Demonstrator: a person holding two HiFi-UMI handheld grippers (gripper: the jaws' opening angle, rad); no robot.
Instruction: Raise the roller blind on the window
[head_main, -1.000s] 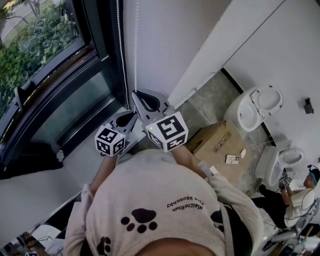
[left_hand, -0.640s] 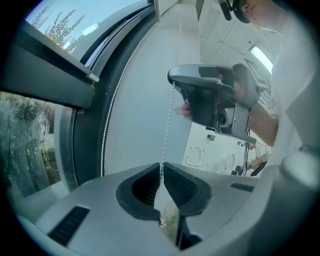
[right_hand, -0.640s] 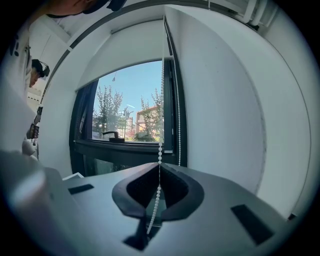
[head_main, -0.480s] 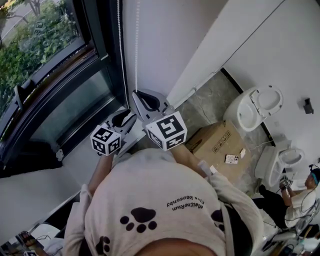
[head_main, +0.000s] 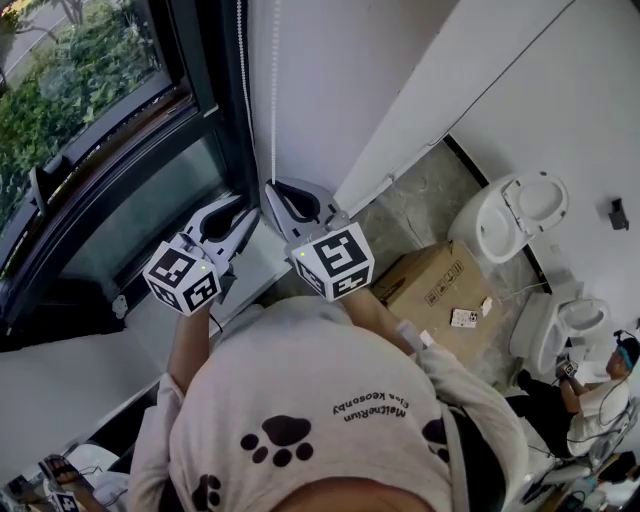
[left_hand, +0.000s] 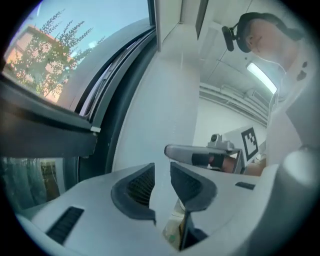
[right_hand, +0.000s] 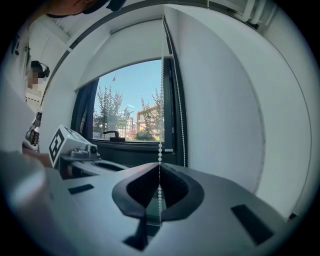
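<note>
The white bead chain hangs in two strands beside the dark window frame (head_main: 215, 90). My right gripper (head_main: 271, 190) is shut on the right strand (head_main: 273, 100), which runs straight up from its closed jaws in the right gripper view, bead chain (right_hand: 160, 150). The other strand (right_hand: 178, 100) hangs free along the frame. The white roller blind (right_hand: 130, 50) covers the top of the window. My left gripper (head_main: 238, 208) is left of the right one, near the free strand (head_main: 240, 60). Its jaws have just been opening, and nothing is between them in the left gripper view, left gripper (left_hand: 162, 172).
The window glass (head_main: 80, 70) and black sill lie to the left, a white wall (head_main: 330, 80) straight ahead. On the floor to the right stand a cardboard box (head_main: 430, 285) and two toilets (head_main: 510, 215). A seated person (head_main: 600, 390) is at the far right.
My left gripper's jaws have parted, and it has risen and shifted left in the head view. The right gripper has stayed on the chain in the same place.
</note>
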